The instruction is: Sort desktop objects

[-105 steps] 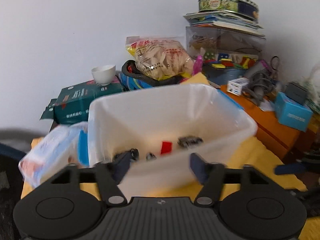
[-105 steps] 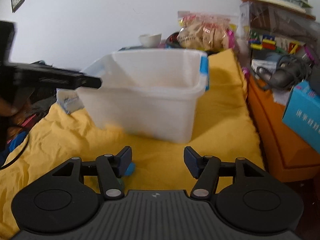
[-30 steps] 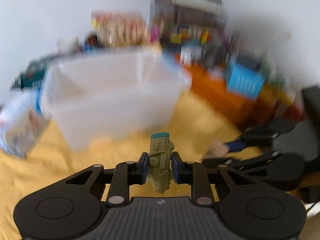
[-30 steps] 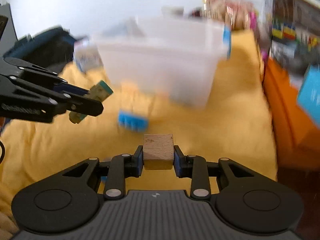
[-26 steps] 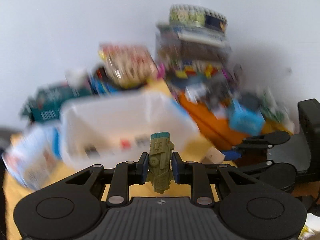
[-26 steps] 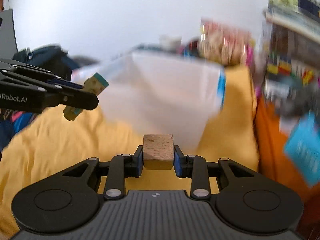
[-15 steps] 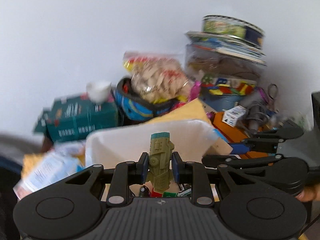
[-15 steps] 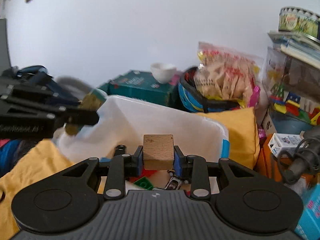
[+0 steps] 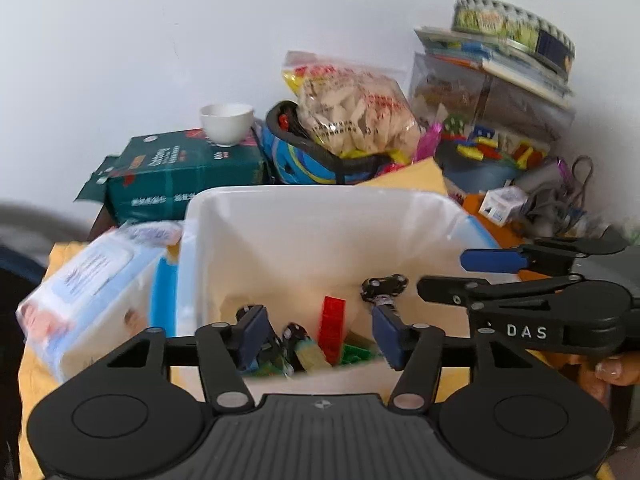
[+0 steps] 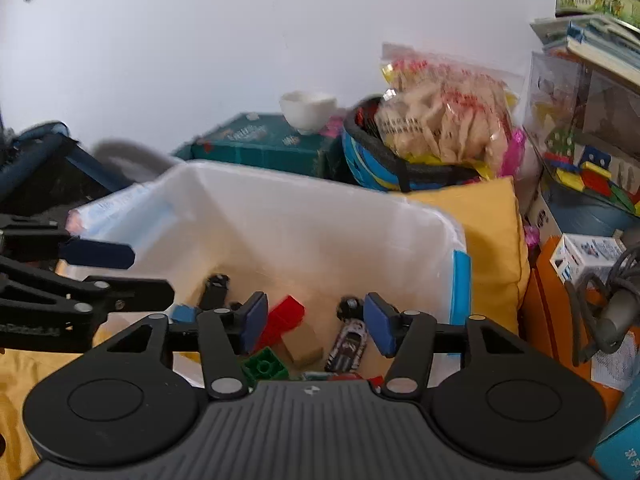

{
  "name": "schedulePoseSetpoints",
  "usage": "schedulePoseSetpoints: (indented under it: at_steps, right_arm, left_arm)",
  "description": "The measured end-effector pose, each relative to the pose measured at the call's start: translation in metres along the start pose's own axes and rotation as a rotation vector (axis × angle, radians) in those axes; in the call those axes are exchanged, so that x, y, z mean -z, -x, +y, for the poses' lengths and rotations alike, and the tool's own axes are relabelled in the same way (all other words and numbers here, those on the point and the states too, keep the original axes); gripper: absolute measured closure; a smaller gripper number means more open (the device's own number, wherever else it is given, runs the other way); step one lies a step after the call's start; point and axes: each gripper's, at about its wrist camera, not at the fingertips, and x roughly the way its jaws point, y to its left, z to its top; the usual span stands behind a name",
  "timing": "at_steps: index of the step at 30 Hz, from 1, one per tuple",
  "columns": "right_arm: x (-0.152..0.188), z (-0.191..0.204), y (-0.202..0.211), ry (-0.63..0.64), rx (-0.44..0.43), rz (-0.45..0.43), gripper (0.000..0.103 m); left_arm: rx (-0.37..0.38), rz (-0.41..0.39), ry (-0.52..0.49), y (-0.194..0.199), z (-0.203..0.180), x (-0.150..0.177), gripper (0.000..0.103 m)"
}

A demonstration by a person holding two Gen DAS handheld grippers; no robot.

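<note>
White bin (image 9: 312, 216) of toys, left gripper (image 9: 318, 336) and right gripper (image 10: 316, 322) above it, fingers just spread, empty.

A white translucent plastic bin (image 9: 320, 216) with blue side handles sits open on the yellow cloth, and the sorted bits lie loose on its floor. A red building brick (image 10: 284, 318) leans tilted near the middle, with a green studded brick (image 10: 264, 366) just in front of it. A plain wooden block (image 10: 302, 346) rests beside them, touching the red one. To its right lies a small black-and-white toy car (image 10: 350, 342), nose toward the near wall. An olive-green toy (image 9: 312, 354) lies tipped against the near wall.
</note>
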Motion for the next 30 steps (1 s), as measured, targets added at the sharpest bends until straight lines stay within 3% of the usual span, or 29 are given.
schedulePoseSetpoints:
  at_steps: [1,6,9,11,14,17,20,21,22,25,30]
  right_arm:
    - [0.0,0.001,0.008,0.009,-0.011,-0.026,0.041]
    - [0.016,0.015,0.065,0.131,-0.088,-0.149,0.035]
    - [0.04,0.022,0.089,0.183,-0.102,-0.184,0.029]
    - [0.06,0.022,0.092,0.192,-0.098,-0.146,0.027]
    - [0.088,0.013,0.083,0.12,-0.076,-0.011,0.027]
    - [0.111,0.002,0.085,0.042,-0.079,0.059,0.028]
    - [0.124,0.001,0.088,0.052,-0.057,0.096,0.028]
    - [0.126,0.0,0.089,0.057,-0.057,0.102,0.028]
    - [0.128,0.0,0.09,0.058,-0.061,0.106,0.028]
    - [0.131,0.002,0.089,0.062,-0.079,0.118,0.027]
    - [0.135,0.026,0.072,0.209,-0.162,0.097,0.028]
  left_arm:
    - [0.014,-0.002,0.009,0.009,-0.002,0.005,0.031]
    - [0.017,-0.009,-0.047,0.055,-0.023,0.047,0.031]
    - [0.041,0.064,-0.088,0.064,-0.038,0.081,0.029]
    - [0.074,0.137,-0.116,0.057,-0.05,0.106,0.029]
    - [0.108,0.221,-0.163,0.038,-0.069,0.137,0.029]
    - [0.13,0.244,-0.242,0.02,-0.085,0.154,0.032]
    - [0.149,0.274,-0.249,0.002,-0.092,0.162,0.032]
    - [0.158,0.277,-0.237,-0.003,-0.093,0.163,0.034]
    - [0.162,0.29,-0.222,-0.007,-0.092,0.165,0.046]
    - [0.116,0.288,-0.216,-0.006,-0.091,0.167,0.061]
    - [0.0,0.271,-0.148,0.02,-0.068,0.175,0.061]
